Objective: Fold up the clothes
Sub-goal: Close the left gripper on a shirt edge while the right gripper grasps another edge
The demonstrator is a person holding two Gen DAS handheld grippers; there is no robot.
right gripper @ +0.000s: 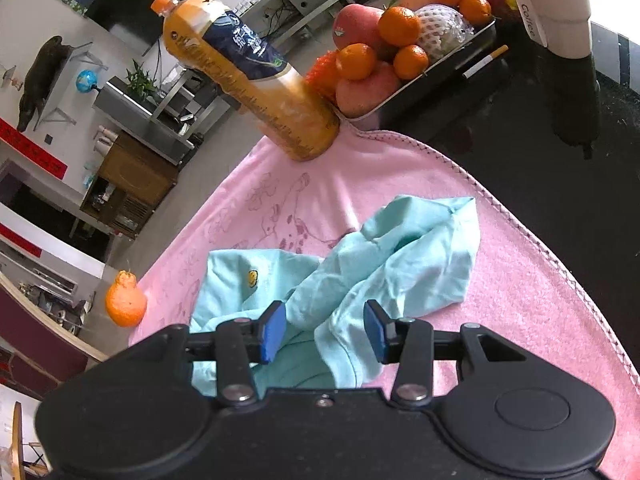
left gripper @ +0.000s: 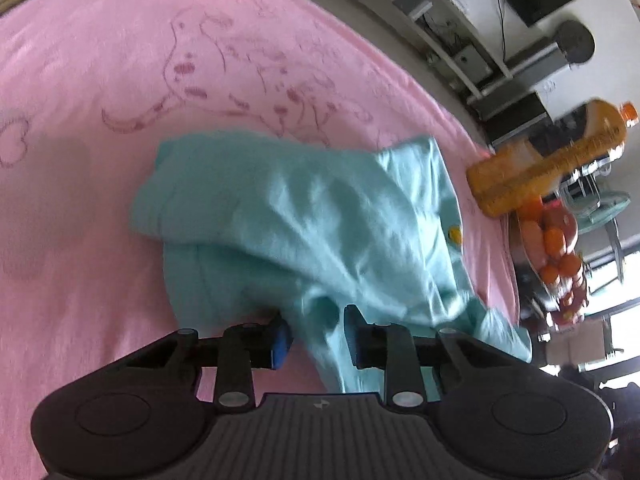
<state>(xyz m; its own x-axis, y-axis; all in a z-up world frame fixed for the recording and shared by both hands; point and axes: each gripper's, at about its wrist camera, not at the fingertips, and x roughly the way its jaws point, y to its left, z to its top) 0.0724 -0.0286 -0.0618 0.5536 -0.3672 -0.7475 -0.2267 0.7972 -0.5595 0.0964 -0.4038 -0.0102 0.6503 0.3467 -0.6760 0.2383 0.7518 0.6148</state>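
Both sets of blue-padded fingers are spread, the left gripper (left gripper: pixel 318 334) and right gripper (right gripper: pixel 326 330) each straddling bunched teal garment (right gripper: pixel 384 264) rumpled on the pink towel (right gripper: pixel 520 300); mid-fold, I'd judge, needing an edge pinched and drawn flat.

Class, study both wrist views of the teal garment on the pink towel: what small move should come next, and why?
Probably close the right gripper on the fabric ridge between its open pads. The teal garment lies bunched on the pink towel, and the left gripper, also open, straddles another fold, so nothing is gripped yet.
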